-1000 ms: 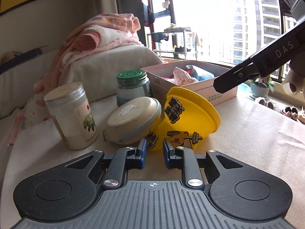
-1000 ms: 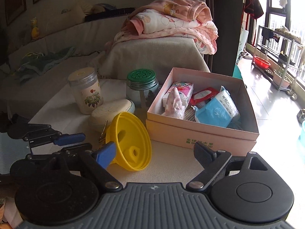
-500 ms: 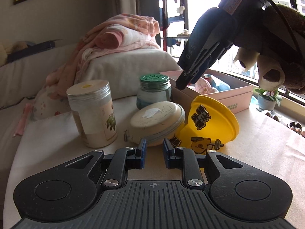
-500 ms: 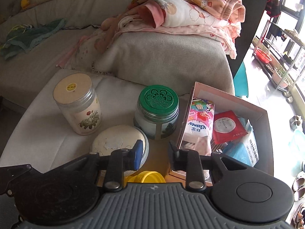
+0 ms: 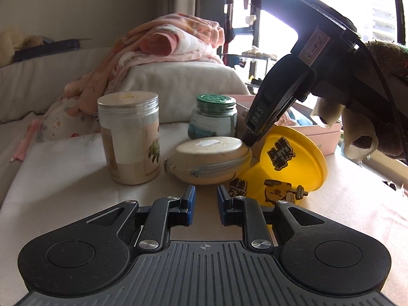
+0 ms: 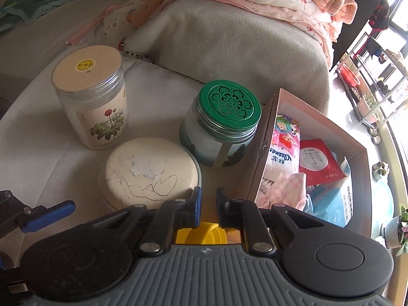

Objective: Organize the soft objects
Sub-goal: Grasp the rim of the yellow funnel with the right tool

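Round beige zip pouch (image 6: 148, 172): soft flattened disc, grey zipper round edge, pen scribbles and white smear on top. Lies on cloth-covered table (image 6: 51, 158), near centre, touching yellow bowl (image 5: 285, 163) tipped on side to right.

Right gripper (image 6: 207, 199): fingers nearly together, narrow gap, empty; tips above pouch's right edge, over yellow bowl.

Left gripper (image 5: 206, 199): narrow gap, nothing held, low over table just near of pouch.

Far left: flower-label jar (image 6: 91, 97). Far: green-lid jar (image 6: 221, 125). Right: pink box (image 6: 265, 140) holding tissue packs (image 6: 280, 153).
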`<state>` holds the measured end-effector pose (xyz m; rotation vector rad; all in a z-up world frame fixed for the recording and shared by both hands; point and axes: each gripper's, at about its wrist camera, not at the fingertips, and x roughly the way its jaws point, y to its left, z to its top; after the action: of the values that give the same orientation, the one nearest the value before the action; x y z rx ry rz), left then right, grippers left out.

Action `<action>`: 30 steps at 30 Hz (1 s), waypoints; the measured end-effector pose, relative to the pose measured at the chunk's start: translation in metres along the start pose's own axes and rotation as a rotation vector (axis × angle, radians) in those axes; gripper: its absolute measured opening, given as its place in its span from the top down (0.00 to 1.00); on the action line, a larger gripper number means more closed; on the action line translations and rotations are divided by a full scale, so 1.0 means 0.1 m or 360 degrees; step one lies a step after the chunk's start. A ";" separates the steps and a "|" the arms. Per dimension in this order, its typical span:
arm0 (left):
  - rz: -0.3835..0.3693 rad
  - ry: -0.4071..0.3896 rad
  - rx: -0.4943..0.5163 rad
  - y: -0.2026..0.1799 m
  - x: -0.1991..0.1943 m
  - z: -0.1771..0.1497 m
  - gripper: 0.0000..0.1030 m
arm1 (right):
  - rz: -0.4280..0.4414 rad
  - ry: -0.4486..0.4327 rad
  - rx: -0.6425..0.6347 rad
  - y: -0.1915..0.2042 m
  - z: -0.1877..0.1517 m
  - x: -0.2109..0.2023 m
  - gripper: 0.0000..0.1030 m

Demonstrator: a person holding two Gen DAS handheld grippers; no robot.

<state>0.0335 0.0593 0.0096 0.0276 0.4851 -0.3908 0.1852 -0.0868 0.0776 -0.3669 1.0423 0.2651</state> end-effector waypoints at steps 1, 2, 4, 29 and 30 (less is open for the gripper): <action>0.0000 -0.0011 -0.0009 0.00 -0.02 0.00 0.78 | 0.0011 0.0004 -0.0005 0.02 0.00 0.00 0.90; 0.0000 -0.0024 -0.0019 0.01 -0.04 0.01 0.78 | 0.0043 0.0006 -0.0019 0.05 -0.01 -0.01 0.90; -0.0002 -0.0062 -0.0052 0.04 -0.10 0.03 0.78 | 0.0053 -0.0009 -0.0054 0.11 -0.05 -0.04 0.92; -0.0052 0.0010 -0.0126 0.07 -0.09 0.07 0.78 | 0.0259 -0.0155 0.0007 -0.25 -0.89 -0.67 0.85; -0.0063 0.0022 -0.0137 0.08 -0.11 0.08 0.78 | 0.0264 -0.0163 0.0019 -0.27 -0.91 -0.67 0.85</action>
<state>0.0306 0.0695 0.0215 -0.0626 0.5162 -0.4084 0.0914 -0.1520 0.0994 -0.2540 0.9744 0.4218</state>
